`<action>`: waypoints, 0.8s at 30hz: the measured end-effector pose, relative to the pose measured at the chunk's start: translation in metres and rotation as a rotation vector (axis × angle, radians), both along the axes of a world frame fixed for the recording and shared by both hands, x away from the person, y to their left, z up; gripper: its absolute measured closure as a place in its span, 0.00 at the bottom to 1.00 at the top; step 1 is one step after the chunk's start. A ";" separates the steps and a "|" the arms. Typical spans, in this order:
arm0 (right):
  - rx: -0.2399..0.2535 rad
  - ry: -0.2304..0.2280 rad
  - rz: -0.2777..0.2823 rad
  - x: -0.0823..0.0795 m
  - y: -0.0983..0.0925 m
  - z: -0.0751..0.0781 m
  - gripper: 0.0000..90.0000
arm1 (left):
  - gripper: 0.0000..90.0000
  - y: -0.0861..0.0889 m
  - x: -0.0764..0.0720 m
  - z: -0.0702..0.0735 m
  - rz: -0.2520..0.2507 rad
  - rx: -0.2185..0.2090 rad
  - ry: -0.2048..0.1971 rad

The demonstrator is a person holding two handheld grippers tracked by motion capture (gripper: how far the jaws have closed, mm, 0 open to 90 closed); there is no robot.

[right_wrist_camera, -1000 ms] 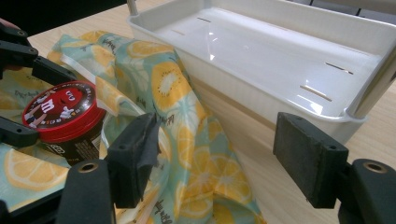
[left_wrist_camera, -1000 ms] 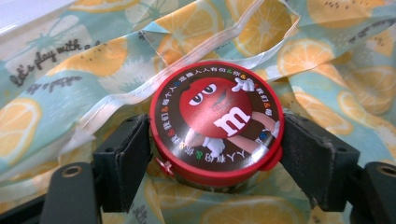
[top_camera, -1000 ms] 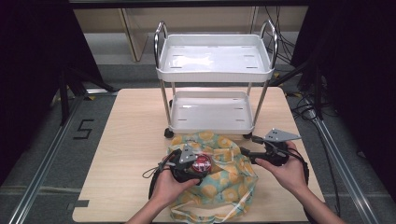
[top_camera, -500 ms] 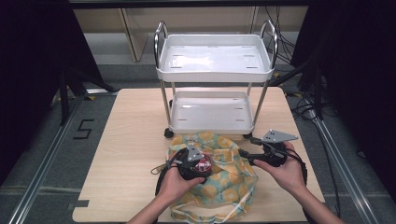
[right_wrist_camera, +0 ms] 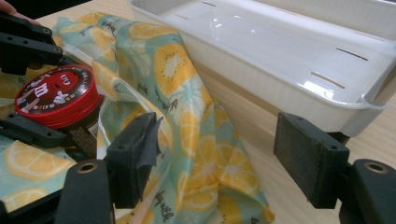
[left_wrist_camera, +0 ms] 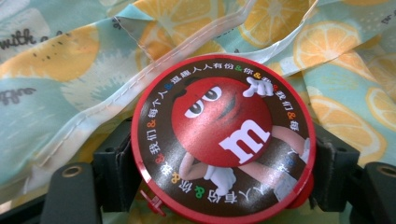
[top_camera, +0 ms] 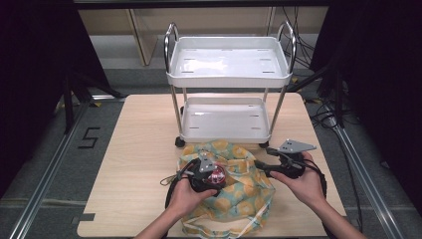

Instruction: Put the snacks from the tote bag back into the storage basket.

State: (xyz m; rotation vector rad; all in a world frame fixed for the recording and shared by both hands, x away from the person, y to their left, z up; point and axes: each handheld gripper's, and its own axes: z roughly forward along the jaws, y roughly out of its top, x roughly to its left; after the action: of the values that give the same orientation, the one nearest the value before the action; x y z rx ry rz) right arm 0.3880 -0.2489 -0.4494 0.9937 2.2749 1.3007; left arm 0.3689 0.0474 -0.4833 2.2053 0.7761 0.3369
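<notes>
OK, I'm holding left gripper (top_camera: 217,178) clamped on red tin (left_wrist_camera: 223,140), lid up, over bag (top_camera: 244,199). Right gripper (right_wrist_camera: 224,158) hanging open, bag edge (right_wrist_camera: 154,121) lying between pads by its left one; closing there next.

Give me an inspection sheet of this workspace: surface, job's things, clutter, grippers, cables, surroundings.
Surface: wooden table, bare at the left.
Job's things: red-lidded candy tub clamped at its sides, above the lemon-print bag; the bag lies crumpled against the cart's lower tray.
Clutter: nothing seen.
Grippers: left gripper shut on the tub; right gripper open, jaws wide, at the bag's edge beside the tray.
Cables: a black one loops from the left gripper onto the table; more lie on the floor at the far right.
Surroundings: white two-tier cart on the table, both trays empty; a "5" marked on the floor.
</notes>
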 end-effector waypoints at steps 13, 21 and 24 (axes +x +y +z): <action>0.038 0.011 -0.026 -0.001 -0.001 0.001 0.35 | 0.28 0.003 -0.006 0.021 -0.023 -0.014 -0.041; 0.043 0.016 -0.020 -0.002 0.000 0.001 0.35 | 0.28 0.004 -0.014 0.033 -0.011 -0.054 -0.051; 0.047 0.015 -0.019 -0.002 0.000 0.001 0.35 | 0.28 0.006 -0.015 0.037 -0.023 -0.049 -0.065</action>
State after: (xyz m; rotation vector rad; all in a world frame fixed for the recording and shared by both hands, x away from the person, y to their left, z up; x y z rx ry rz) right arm 0.3861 -0.2487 -0.4487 1.0419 2.2496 1.3488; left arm 0.3540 0.0533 -0.4462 2.1452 0.7158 0.3728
